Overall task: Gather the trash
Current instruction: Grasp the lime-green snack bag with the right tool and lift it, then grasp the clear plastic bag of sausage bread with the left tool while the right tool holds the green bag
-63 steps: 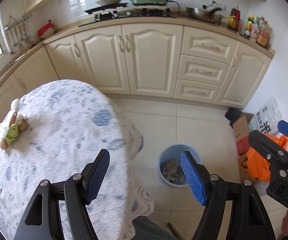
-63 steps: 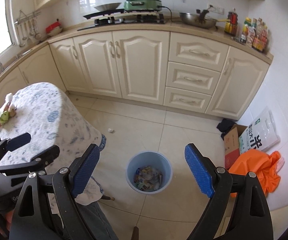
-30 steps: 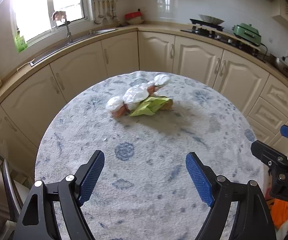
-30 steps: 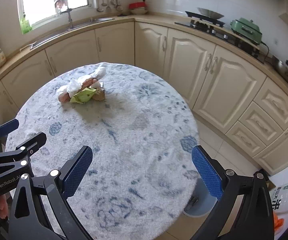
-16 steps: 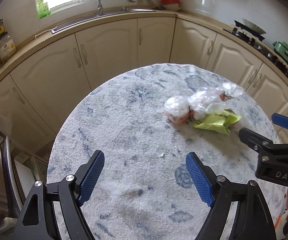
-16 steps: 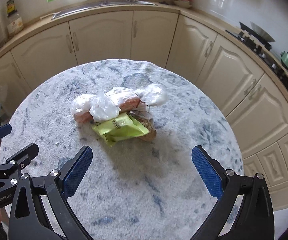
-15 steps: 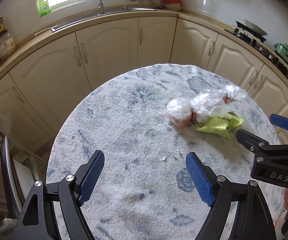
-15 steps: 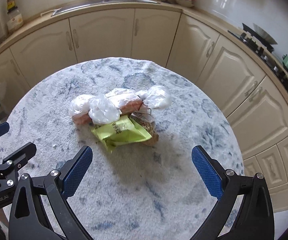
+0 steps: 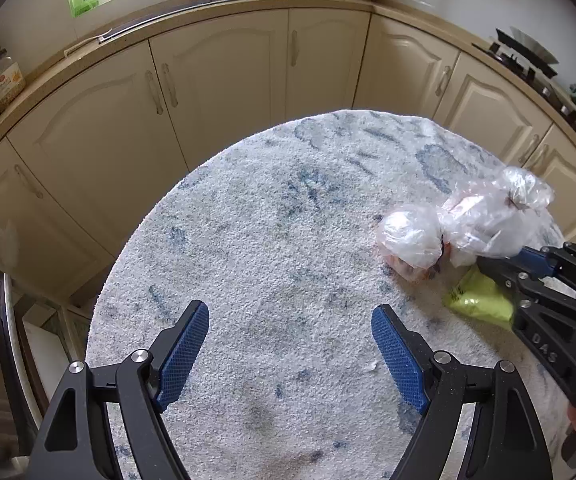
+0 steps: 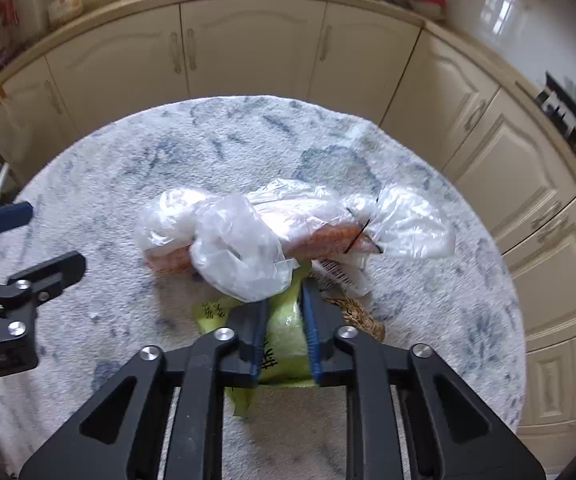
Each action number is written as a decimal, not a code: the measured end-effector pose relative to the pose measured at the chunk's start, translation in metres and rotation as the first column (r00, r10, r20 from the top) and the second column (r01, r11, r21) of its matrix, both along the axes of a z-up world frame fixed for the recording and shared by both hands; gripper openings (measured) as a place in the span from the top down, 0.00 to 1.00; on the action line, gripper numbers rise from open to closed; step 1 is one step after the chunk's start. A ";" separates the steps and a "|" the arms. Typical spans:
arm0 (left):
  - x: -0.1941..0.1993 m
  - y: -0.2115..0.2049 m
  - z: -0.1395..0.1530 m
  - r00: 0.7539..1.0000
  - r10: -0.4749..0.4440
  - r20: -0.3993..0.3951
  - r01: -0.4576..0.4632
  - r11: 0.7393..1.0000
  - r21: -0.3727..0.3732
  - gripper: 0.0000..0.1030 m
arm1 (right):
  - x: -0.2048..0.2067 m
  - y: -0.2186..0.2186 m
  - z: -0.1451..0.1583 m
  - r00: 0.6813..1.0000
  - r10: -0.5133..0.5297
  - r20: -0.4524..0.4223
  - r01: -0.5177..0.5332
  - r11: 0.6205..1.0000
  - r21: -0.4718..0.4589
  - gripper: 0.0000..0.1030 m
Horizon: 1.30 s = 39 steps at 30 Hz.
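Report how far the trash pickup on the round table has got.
Done: nothing visibly cleared from the table. In hand: the right claw has closed on the green wrapper, which lies partly under the clear plastic bags. The left claw hangs open over bare cloth, holding nothing. Left: lift the wrapper away, then the bags, the barcoded wrapper and the brown scrap. No bin is in view.

1. Two hand-held grippers: the left hand-held gripper at the lower middle of its own view, the right hand-held gripper at the lower centre of its own.
2. One round desk.
3. One green wrapper, centre frame.
4. Clear plastic bags bunched above it; the exact count is unclear.
5. One brown scrap, right of the wrapper.
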<state>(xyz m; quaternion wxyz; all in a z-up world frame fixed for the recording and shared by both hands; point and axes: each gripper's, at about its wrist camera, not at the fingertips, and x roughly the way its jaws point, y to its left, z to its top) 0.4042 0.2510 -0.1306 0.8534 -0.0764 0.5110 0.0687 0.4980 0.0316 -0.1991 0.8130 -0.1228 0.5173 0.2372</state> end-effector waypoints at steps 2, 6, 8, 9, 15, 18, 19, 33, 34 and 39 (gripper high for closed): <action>0.001 -0.003 -0.001 1.000 -0.004 -0.006 0.004 1.000 -0.005 0.22 | 0.000 -0.006 0.001 0.999 0.008 -0.038 -0.006 0.999 0.042 0.92; -0.003 -0.013 0.005 1.000 -0.025 0.002 0.025 1.000 0.003 0.22 | -0.008 -0.015 -0.002 0.999 -0.004 -0.051 0.007 0.999 0.050 0.93; -0.006 -0.018 0.008 0.999 -0.037 0.005 0.037 0.999 0.008 0.22 | -0.018 -0.017 0.000 0.998 0.016 -0.058 -0.012 0.998 0.056 0.91; -0.007 -0.019 0.009 0.999 -0.041 0.007 0.041 0.999 0.009 0.22 | -0.025 -0.017 0.001 0.997 0.038 -0.067 -0.033 0.997 0.063 0.91; -0.020 -0.022 0.012 0.999 -0.042 0.004 0.042 0.999 0.012 0.22 | -0.060 -0.014 -0.012 0.988 0.095 -0.123 -0.090 0.995 0.049 0.30; -0.030 -0.020 0.014 0.999 -0.035 -0.001 0.035 0.999 0.012 0.22 | -0.073 -0.017 -0.013 0.987 0.111 -0.120 -0.103 0.992 0.073 0.20; -0.032 -0.019 0.014 0.999 -0.032 -0.003 0.032 0.999 0.016 0.22 | -0.078 -0.017 -0.012 0.986 0.120 -0.116 -0.112 0.991 0.070 0.19; -0.036 -0.030 0.021 0.999 -0.043 0.001 0.043 0.999 0.012 0.22 | -0.086 -0.033 -0.004 0.995 0.095 -0.016 -0.093 0.993 0.079 0.69; -0.033 -0.033 0.022 0.999 -0.051 0.003 0.051 0.999 0.012 0.22 | -0.083 -0.037 -0.004 0.997 0.080 -0.015 -0.078 0.994 0.073 0.70; -0.015 -0.052 0.023 0.995 -0.103 0.002 0.103 0.994 0.021 0.22 | -0.069 -0.063 -0.001 1.000 -0.001 -0.013 0.003 0.995 0.101 0.70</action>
